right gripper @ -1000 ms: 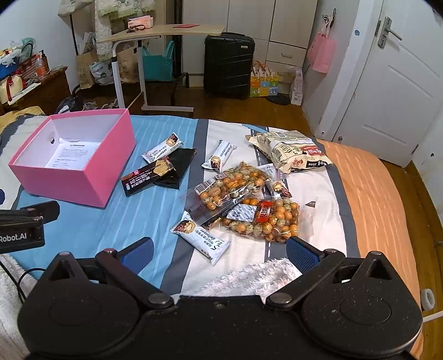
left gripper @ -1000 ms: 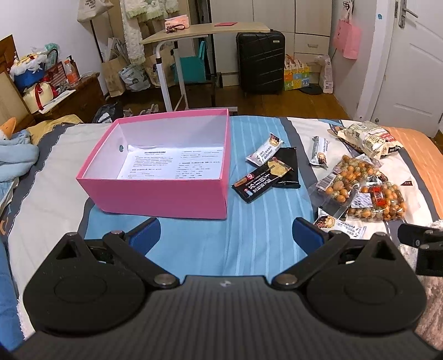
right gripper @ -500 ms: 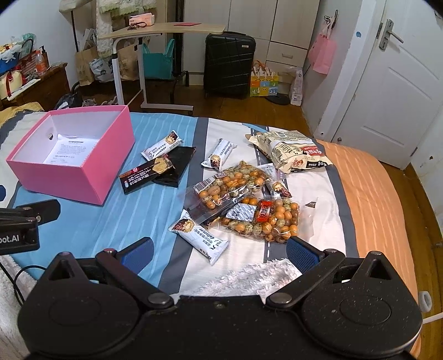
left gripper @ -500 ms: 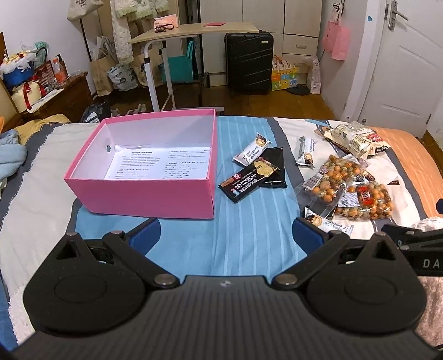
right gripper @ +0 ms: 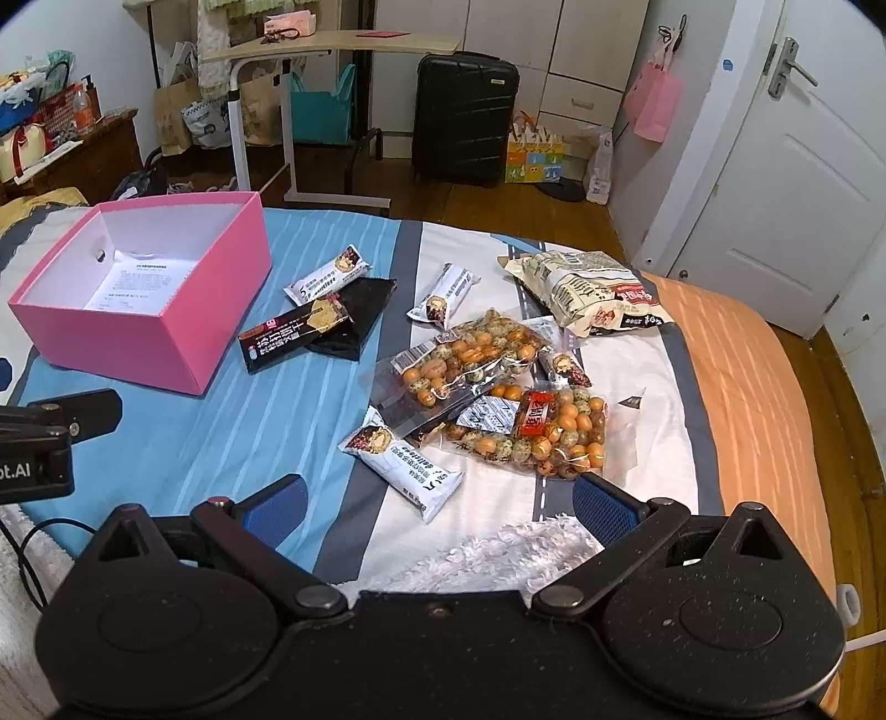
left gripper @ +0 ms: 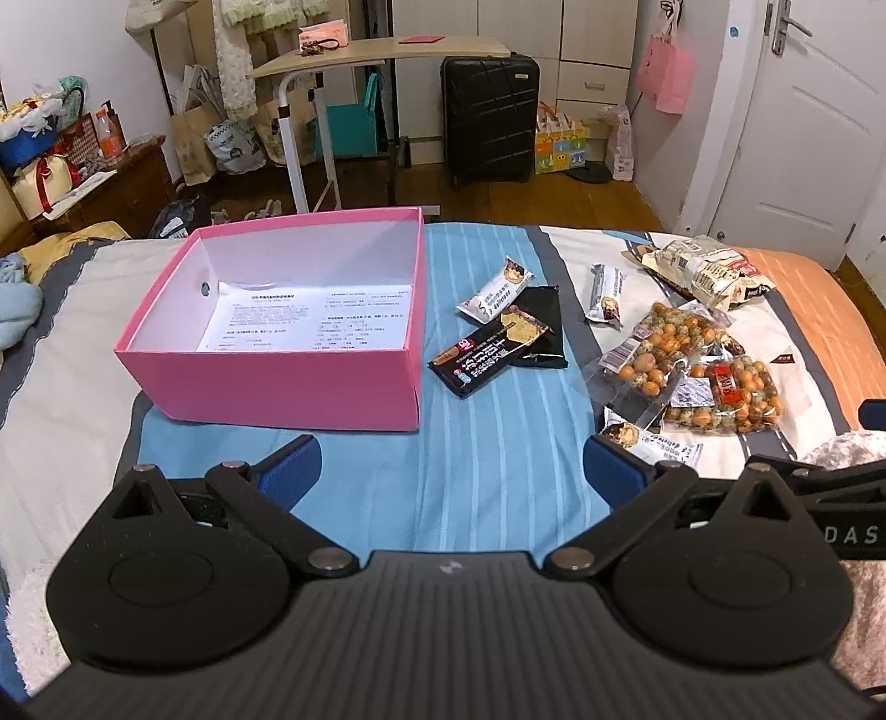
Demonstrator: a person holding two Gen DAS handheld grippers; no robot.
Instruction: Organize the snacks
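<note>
A pink box lies open on the bed with only a printed sheet inside. Right of it lie a black cracker pack, white snack bars, two clear bags of coated nuts and a cream bag. My left gripper hovers open over the blue stripes in front of the box. My right gripper is open just short of the nearest white bar, holding nothing.
The bed has a striped blue, grey, white and orange cover. A fluffy white cloth lies under my right gripper. Beyond the bed stand a rolling desk, a black suitcase, bags and a white door.
Both views have drifted slightly: the box and snacks sit a little further left and nearer in frame. Nothing on the bed has moved, and both grippers stay open.
</note>
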